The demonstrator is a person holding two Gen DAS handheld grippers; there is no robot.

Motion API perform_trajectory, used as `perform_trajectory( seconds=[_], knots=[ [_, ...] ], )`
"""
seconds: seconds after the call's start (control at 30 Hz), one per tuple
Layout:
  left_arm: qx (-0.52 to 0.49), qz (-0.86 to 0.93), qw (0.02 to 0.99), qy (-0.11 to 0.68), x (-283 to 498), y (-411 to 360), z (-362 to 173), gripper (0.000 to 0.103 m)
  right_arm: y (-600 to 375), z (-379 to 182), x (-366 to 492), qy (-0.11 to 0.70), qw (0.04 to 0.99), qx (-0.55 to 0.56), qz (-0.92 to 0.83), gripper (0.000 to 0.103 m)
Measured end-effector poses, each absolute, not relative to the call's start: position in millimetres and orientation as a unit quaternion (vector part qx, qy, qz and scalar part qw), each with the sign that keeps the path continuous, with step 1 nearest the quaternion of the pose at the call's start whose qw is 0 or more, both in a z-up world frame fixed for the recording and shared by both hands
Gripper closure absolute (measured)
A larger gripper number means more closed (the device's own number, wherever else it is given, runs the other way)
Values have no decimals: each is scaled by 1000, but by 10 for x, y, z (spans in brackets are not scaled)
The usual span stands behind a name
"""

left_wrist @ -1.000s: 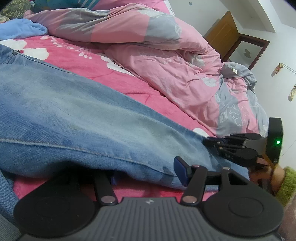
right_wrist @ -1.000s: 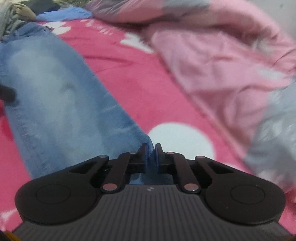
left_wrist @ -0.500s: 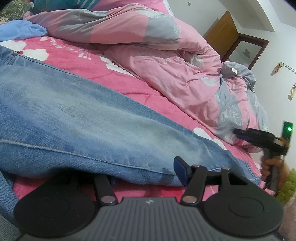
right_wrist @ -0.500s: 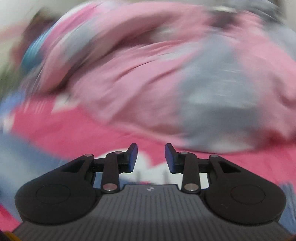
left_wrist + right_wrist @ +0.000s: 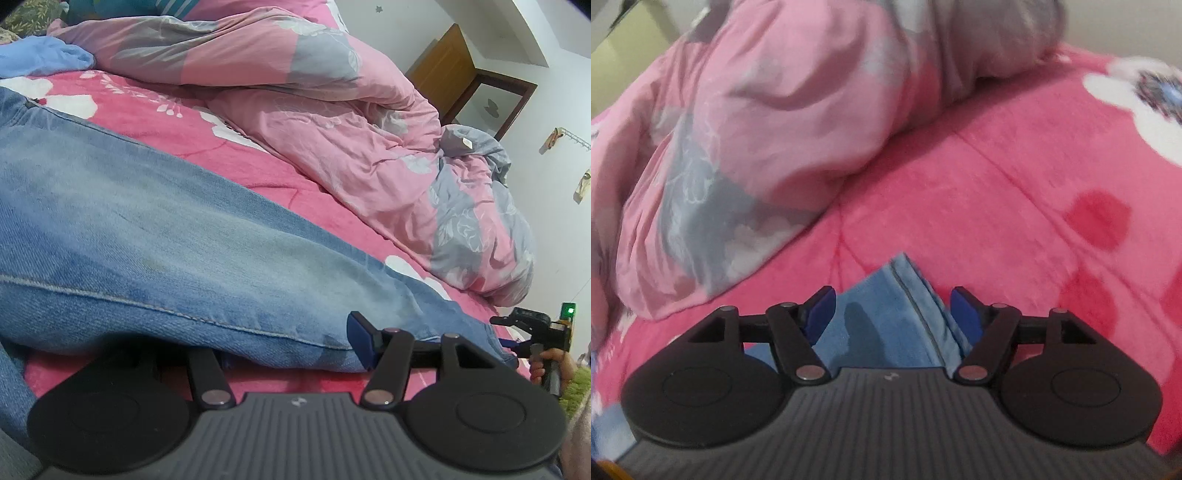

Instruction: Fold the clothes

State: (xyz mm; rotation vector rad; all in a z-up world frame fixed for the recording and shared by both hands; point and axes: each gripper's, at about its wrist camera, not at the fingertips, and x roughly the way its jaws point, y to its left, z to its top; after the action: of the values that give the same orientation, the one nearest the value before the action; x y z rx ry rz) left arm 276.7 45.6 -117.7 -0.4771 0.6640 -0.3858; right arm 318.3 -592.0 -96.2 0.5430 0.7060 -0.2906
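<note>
The jeans [image 5: 155,236] are spread on the bed [image 5: 979,206], the left gripper [image 5: 291,350] half hidden beneath them, fingers apparently wide; the right gripper [image 5: 892,306] is held wide over the hem.

Faded light-blue jeans [image 5: 155,236] with paler worn patches and grey seam stitching. Hot-pink bed cover [image 5: 979,192] with white flowers and red spots. Pale pink and grey duvet [image 5: 332,129] with white leaf print. Black hand-held gripper [image 5: 892,310], blue pads [image 5: 822,308].

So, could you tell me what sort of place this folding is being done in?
Most likely a home bedroom. The jeans lie on a bed with a pink floral sheet, a rumpled pink and grey duvet is heaped beside them, and a wooden door stands in the white wall behind.
</note>
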Motion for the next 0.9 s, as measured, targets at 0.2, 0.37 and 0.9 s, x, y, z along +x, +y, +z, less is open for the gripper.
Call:
perform_trajectory(
  seconds=[0.2,0.37,0.9],
  knots=[
    [-232,-187,899,320,2770,467,-1181,43,-5785,-1010,3350,369,898,190,-147,43],
    [-233,-188,899,320,2773,468,-1182,43,-5441,-828,3259,341,925,90,-142,98],
    [-233,-188,899,321,2775,472,-1177,43,-5301,-856,3384,327,931,48,-153,61]
  ],
)
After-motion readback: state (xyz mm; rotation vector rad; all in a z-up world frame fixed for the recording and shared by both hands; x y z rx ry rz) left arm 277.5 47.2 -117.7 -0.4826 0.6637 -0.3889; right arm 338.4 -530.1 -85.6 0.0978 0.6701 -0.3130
